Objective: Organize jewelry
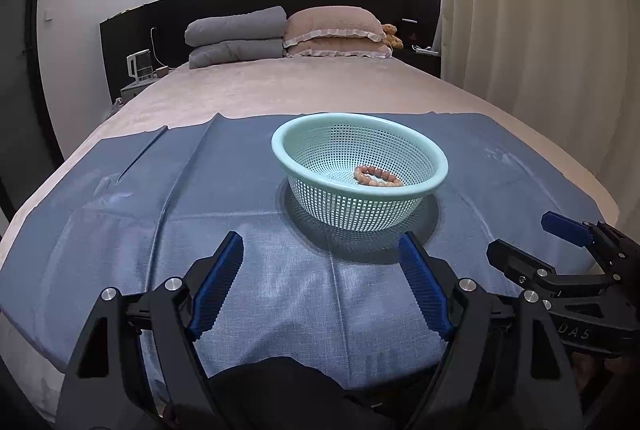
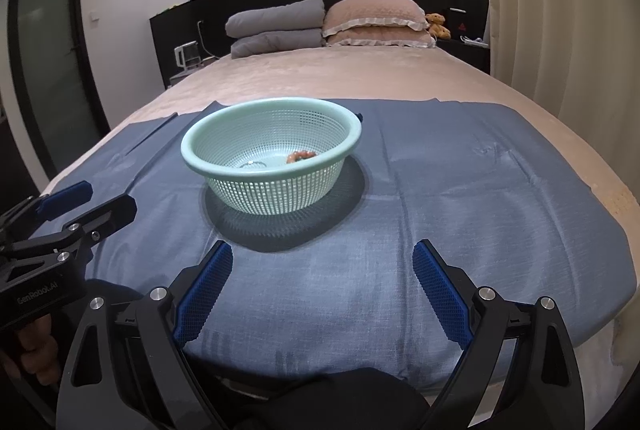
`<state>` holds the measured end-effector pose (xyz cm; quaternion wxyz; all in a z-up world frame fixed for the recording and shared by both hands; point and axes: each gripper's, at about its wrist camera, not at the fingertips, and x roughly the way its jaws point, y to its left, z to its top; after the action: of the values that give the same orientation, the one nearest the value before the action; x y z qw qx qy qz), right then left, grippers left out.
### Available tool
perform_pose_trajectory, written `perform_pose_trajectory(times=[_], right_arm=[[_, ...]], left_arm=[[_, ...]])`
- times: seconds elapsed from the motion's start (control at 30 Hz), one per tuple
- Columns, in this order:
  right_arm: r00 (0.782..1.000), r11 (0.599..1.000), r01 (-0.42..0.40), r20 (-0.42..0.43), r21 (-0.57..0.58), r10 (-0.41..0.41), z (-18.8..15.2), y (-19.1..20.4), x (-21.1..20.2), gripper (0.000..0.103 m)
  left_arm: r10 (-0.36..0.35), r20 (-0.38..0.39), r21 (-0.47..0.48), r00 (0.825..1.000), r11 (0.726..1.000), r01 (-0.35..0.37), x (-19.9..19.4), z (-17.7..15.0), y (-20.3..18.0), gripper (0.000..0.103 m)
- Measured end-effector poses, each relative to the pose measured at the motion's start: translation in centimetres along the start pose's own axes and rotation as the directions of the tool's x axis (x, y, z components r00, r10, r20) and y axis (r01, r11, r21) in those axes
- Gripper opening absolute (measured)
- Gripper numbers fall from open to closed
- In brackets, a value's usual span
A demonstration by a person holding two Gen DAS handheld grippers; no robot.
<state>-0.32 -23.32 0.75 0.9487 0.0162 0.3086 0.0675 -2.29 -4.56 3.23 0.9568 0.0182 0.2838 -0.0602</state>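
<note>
the left gripper (image 1: 320,254) hovers released with nothing between its blue pads, and the right gripper (image 2: 322,262) beside it is spread wide and empty too. just ahead of both, a pale green basket (image 1: 434,154) stands on a blue cloth (image 1: 120,210) spread over the bed (image 1: 280,86). a pink bead bracelet (image 1: 378,176) lies inside the basket.

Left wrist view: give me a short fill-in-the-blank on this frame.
1. The beaded bracelet lies inside the ____.
2. The mint-green perforated basket stands on a ____ cloth spread over the bed.
3. The left gripper and the right gripper both have their jaws ____, holding nothing.

Missing words: basket; blue; open
</note>
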Motion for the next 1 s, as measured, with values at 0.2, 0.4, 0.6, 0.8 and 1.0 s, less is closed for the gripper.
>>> perform_pose_trajectory(times=[0.2, 0.4, 0.6, 0.8, 1.0], right_arm=[[1.000, 1.000, 0.005, 0.000, -0.011, -0.005, -0.05, 0.23, 0.00, 0.087], [1.000, 1.000, 0.003, -0.003, -0.010, -0.003, -0.07, 0.11, 0.03, 0.087], [1.000, 1.000, 0.001, -0.001, -0.012, -0.001, -0.04, 0.08, 0.09, 0.087], [1.000, 1.000, -0.003, -0.004, -0.011, 0.003, -0.04, 0.11, 0.28, 0.087], [1.000, 1.000, -0.004, -0.005, -0.011, 0.004, -0.01, 0.24, 0.28, 0.087]], left_arm=[[-0.012, -0.010, -0.018, 1.000, 1.000, 0.012, 0.06, -0.12, 0.41, 0.079], [-0.017, -0.015, -0.015, 1.000, 1.000, 0.016, 0.19, -0.11, 0.38, 0.079], [-0.014, -0.015, -0.013, 1.000, 1.000, 0.014, 0.20, -0.16, 0.32, 0.079], [-0.011, -0.020, -0.009, 1.000, 1.000, 0.011, 0.35, -0.19, 0.21, 0.079], [-0.018, -0.028, -0.009, 0.999, 1.000, 0.018, 0.43, -0.21, 0.24, 0.080]])
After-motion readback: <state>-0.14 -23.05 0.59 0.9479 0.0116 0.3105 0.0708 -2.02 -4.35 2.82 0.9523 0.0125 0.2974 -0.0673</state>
